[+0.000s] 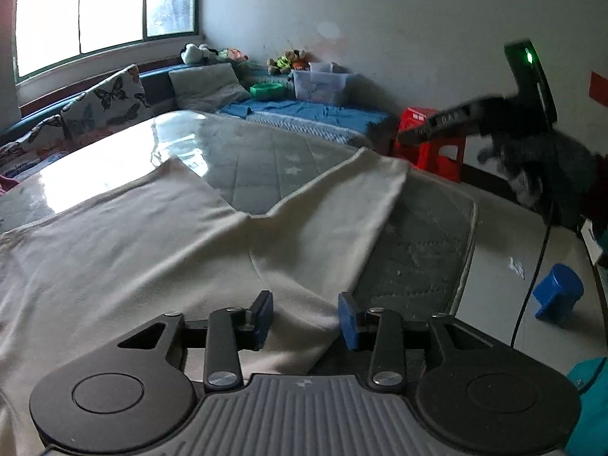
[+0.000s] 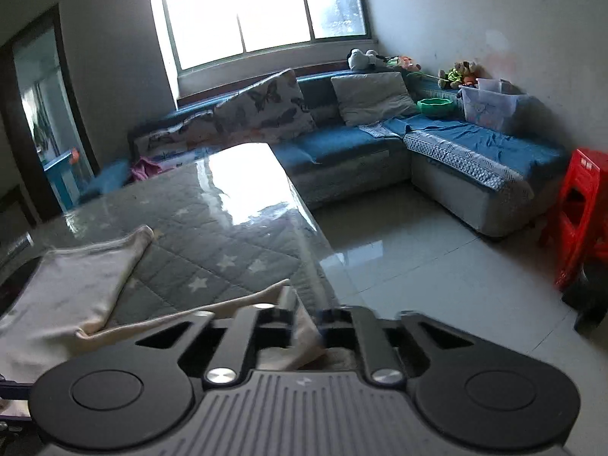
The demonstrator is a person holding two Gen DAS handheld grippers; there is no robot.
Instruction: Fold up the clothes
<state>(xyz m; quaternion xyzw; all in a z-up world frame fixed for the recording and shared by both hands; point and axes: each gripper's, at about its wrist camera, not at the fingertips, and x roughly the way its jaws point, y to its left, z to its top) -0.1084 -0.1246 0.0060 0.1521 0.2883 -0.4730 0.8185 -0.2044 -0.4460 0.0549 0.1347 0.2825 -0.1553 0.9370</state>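
Note:
A cream pair of trousers (image 1: 152, 250) lies spread on the glass-topped table (image 1: 243, 144), its two legs pointing away. My left gripper (image 1: 306, 319) is open, low over the edge of the near leg, nothing between its blue pads. The right gripper shows in the left wrist view (image 1: 448, 121), blurred, in the air past the far leg end. In the right wrist view the trousers (image 2: 76, 296) lie left, and my right gripper (image 2: 304, 323) hovers at the leg end near the table's right edge. Its fingertips are blurred.
A grey star-patterned mat (image 2: 212, 250) lies under the table glass. A blue sofa (image 2: 456, 144) with cushions, toys and a clear box runs along the wall. A red stool (image 2: 581, 209) stands on the tiled floor. A blue block (image 1: 556, 294) lies on the floor.

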